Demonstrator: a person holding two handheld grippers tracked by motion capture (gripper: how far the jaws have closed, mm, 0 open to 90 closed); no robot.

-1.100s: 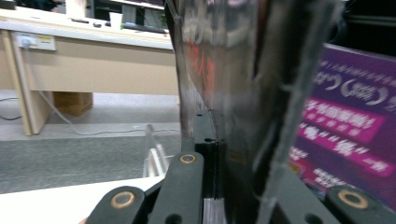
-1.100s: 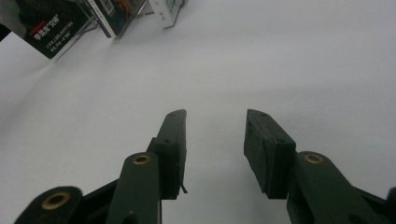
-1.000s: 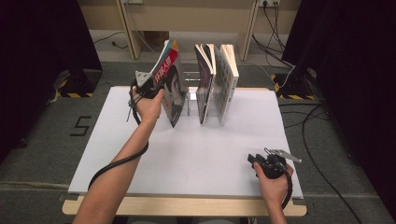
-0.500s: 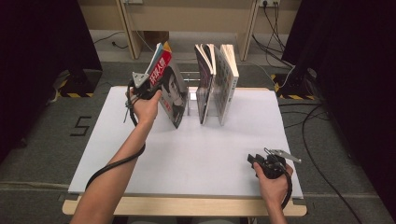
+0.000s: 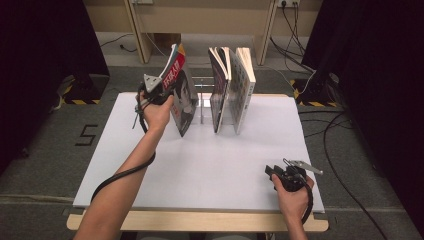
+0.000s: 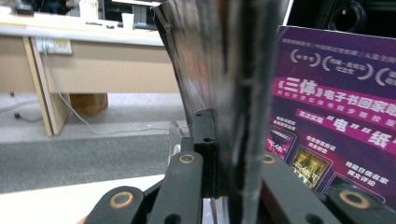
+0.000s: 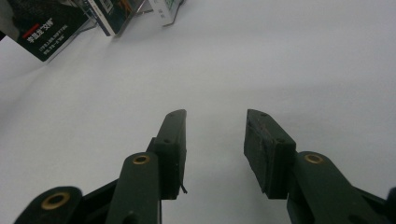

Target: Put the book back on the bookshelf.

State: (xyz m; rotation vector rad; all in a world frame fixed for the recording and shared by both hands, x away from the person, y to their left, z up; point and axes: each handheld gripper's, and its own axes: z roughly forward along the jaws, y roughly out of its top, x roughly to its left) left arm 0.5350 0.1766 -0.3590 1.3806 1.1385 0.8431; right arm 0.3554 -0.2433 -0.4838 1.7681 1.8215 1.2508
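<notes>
We see the person's left forearm reach from the bottom edge of the high view diagonally up across the white table top (image 5: 200, 165), the wrist bent so the left gripper (image 5: 162, 90) points toward the far side. Its jaws have just opened a little and closed again, and they now pinch the thin glossy magazine with the red-and-black cover (image 5: 181, 95); in the left gripper view the magazine's (image 6: 238, 93) dark edge runs straight up between the two black jaws, which press on it from both sides. The magazine stands tilted, its top leaning away to the left, its lower corner at or just above the table near the far edge. Its purple back cover with white lettering shows at the right of the left gripper view.

Just to the right of the magazine stands a clear upright divider of a rack (image 5: 201, 100), and beyond it two more upright books with pale page edges (image 5: 232, 90), close together and leaning slightly. These stand between the magazine and the right half of the table.

The right hand rests low at the near right corner of the table, well apart from the books. The right gripper (image 5: 282, 176) lies nearly level, pointing left. In the right gripper view its jaws (image 7: 215, 149) stand apart with only bare white table between them.
</notes>
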